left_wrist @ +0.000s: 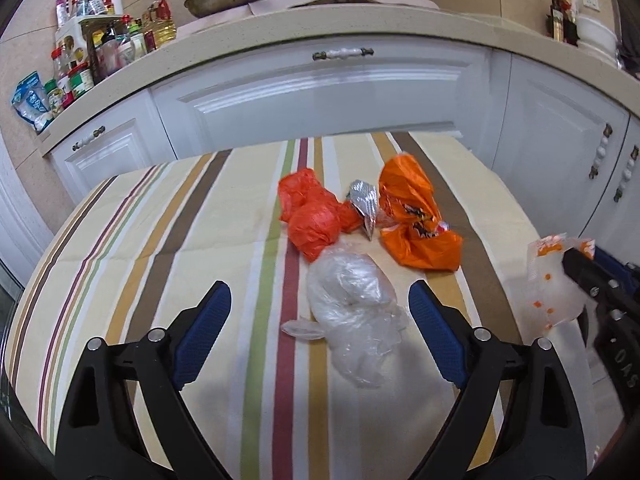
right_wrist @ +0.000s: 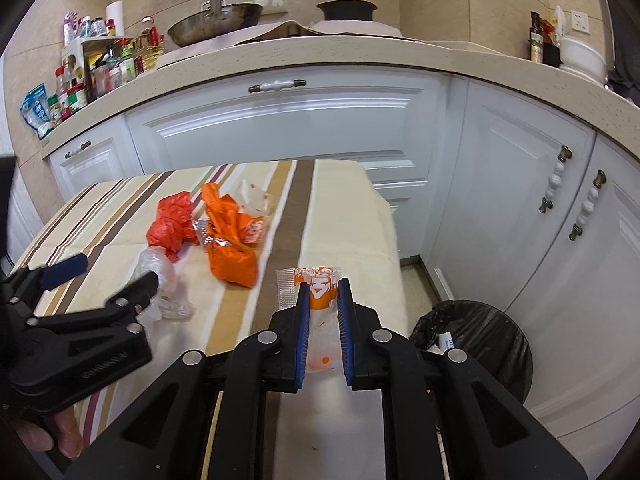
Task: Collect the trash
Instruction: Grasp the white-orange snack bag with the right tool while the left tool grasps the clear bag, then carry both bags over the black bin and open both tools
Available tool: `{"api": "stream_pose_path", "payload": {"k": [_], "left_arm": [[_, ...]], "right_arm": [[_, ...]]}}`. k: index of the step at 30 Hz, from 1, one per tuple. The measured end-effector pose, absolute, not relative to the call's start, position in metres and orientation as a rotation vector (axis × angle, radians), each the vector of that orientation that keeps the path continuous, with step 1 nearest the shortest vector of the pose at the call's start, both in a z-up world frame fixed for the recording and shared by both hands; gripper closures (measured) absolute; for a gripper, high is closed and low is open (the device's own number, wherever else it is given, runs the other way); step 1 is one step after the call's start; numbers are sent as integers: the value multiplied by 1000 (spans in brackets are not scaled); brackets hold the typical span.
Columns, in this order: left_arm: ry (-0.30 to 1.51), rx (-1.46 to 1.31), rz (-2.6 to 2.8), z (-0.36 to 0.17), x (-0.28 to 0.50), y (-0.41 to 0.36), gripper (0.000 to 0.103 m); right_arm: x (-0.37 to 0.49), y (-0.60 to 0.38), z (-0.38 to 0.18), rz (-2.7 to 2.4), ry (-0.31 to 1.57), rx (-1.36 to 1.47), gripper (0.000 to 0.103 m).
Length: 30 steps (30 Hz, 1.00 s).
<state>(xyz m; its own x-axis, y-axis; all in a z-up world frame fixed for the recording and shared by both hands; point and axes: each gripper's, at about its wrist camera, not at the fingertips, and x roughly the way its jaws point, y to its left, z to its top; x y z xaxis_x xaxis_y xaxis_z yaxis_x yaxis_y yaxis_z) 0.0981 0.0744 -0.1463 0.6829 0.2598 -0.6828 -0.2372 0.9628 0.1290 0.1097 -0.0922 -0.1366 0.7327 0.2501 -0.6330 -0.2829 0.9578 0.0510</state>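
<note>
My left gripper (left_wrist: 320, 294) is open, its blue pads on either side of a crumpled clear plastic bag (left_wrist: 352, 304) on the striped tablecloth (left_wrist: 140, 240). Beyond it lie a red plastic bag (left_wrist: 314, 214), a silver foil wrapper (left_wrist: 365, 206) and an orange bag (left_wrist: 416, 220). My right gripper (right_wrist: 324, 288) is shut on a clear wrapper with orange print (right_wrist: 320, 300), held above the table's right edge; it also shows in the left wrist view (left_wrist: 554, 280). The left gripper appears at the left of the right wrist view (right_wrist: 108, 276).
A bin lined with a black bag (right_wrist: 476, 344) stands on the floor right of the table, below my right gripper. White cabinets (right_wrist: 280, 128) and a counter with a pan (right_wrist: 216, 24), a pot and bottles lie behind. Another small wrapper (right_wrist: 254, 198) lies behind the orange bag.
</note>
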Motion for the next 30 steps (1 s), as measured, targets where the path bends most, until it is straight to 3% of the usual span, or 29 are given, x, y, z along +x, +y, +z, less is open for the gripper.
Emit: {"api": "stream_pose_path", "payload": {"k": [3,6,8,9,14,30], "left_arm": [[802,14,272,-156,101,76,16],[829,5,257,-163,103,77,40],[847,5,239,-168,104,77,62],[856,3,230,-170,104,77,65],[840,2,223,-170,100,78,73],[784,50,263,-152,81,79,74]], "right_arm": [[111,-100,-138,290,689,-39,89],[111,-107,-137,284,687,-33,89],[111,-110,-138,282,686,-30,89],[110,-111,-138,279,686,-28,89],[111,-115,-140,271,688,-25,89],[105,-109,-137,247,666,-67,89]]}}
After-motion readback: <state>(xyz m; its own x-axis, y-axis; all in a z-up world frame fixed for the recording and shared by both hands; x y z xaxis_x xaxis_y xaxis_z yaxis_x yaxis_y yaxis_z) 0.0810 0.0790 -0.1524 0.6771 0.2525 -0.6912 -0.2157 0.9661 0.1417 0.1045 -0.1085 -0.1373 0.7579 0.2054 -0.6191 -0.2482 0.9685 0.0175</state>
